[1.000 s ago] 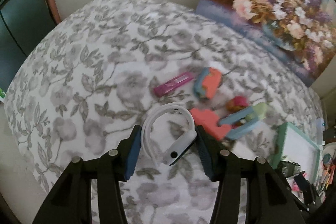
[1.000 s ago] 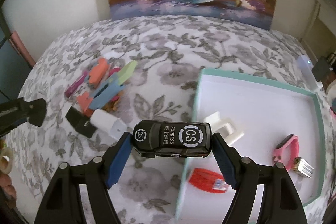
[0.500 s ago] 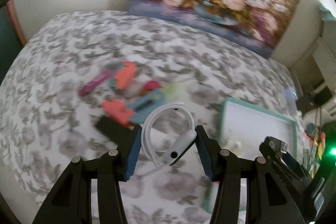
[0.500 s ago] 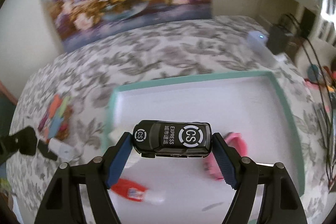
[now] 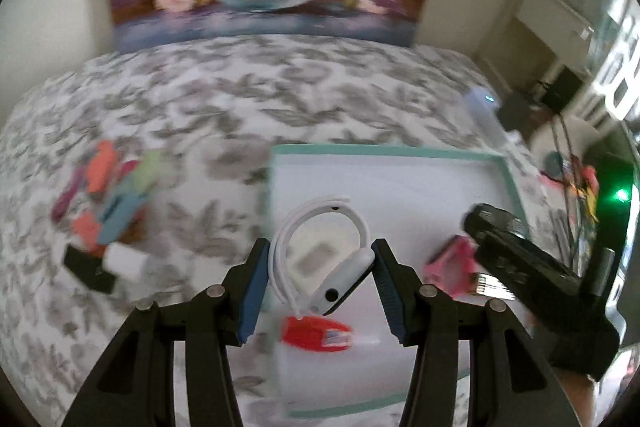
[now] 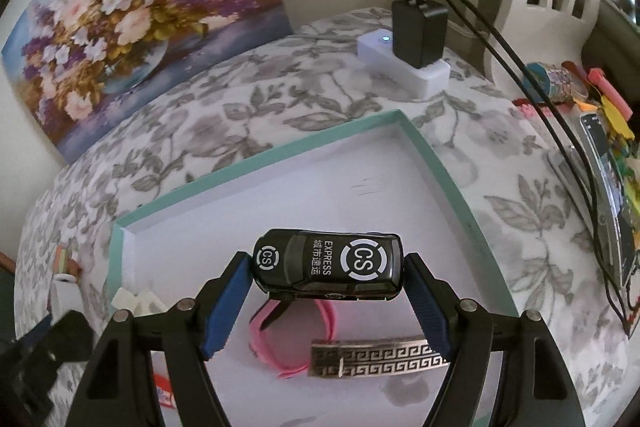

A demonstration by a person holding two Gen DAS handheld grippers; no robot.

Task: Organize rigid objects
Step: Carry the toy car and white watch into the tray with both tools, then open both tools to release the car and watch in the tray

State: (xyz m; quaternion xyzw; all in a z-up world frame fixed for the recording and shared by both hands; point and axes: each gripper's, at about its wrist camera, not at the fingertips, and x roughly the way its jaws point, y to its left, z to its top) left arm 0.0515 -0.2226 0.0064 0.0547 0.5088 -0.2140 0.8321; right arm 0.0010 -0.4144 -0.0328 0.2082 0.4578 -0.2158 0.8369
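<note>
The left tool [image 5: 320,277] pinches a white smartwatch [image 5: 320,259] between its blue pads, holding it above the near-left part of a shallow teal-rimmed tray [image 5: 384,149] on a tabletop covered in a grey floral cloth [image 5: 224,99]. Below the watch lie a red tube [image 5: 316,335] and, to the tool's right, a pink band [image 5: 450,263]; loose coloured pieces [image 5: 108,195] sit in a blurred heap well to its left, outside the tray. The right tool [image 6: 328,275] grips a black toy car [image 6: 328,265], marked "CS EXPRESS", crosswise between its pads over the tray's white floor [image 6: 320,187]. Just beneath that tool rest the pink band [image 6: 280,343] and a silver patterned bar [image 6: 380,357]. Beyond the tray stand a white power strip [image 6: 400,63] and a floral painting [image 6: 140,15].
</note>
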